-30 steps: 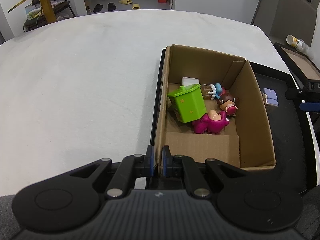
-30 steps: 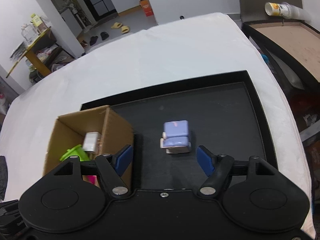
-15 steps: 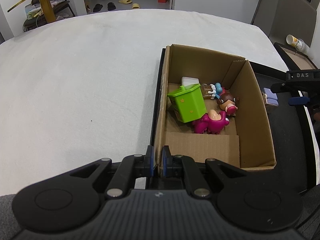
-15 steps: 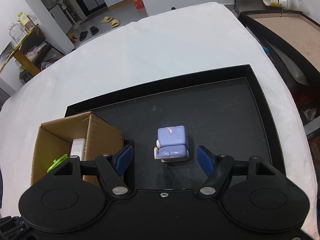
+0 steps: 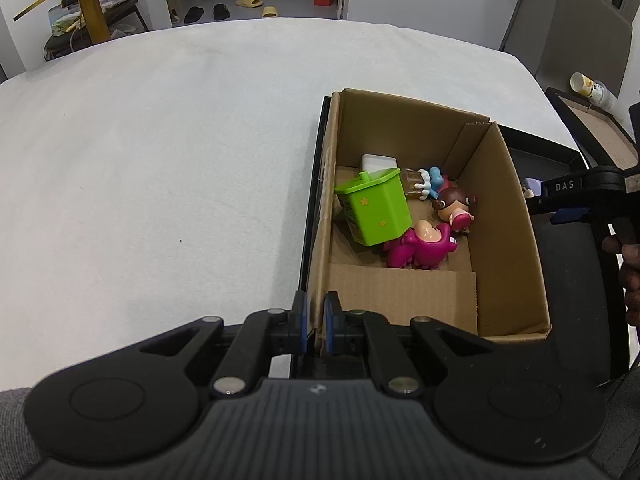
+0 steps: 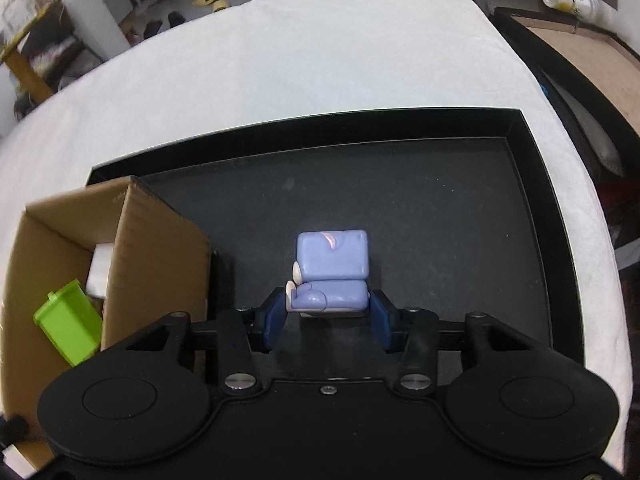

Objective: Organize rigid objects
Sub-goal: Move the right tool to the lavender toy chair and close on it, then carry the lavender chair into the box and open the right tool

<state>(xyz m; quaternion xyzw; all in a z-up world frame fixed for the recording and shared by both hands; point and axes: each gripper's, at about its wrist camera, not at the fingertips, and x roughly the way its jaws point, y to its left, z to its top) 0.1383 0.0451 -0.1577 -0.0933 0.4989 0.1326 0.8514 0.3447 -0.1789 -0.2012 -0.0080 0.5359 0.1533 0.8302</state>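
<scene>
**Right claw closes in around the last loose toy**

Over the past second the right claw [image 6: 327,322] has dropped toward the lilac toy [image 6: 331,274] and its fingers have narrowed, so the blue pads [image 6: 275,322] now bracket the toy's lower block where before they stood wide and short of it. The left pad looks to be touching or just off the toy's side; the right pad sits just beside it with a sliver of gap, so the jaws are part-closed and not yet clamped. That puts the pick one squeeze away.

The toy stands on the black tray [image 6: 532,168], just right of the cardboard box [image 5: 508,208], apart from its wall. Inside the box already lie the green bin [image 5: 376,210], a pink figure [image 5: 420,246] and other small toys.

The left claw [image 5: 316,322] has not shifted: its jaws are pinched on the box's near-left wall, steadying it on the white bench [image 5: 160,160]
</scene>
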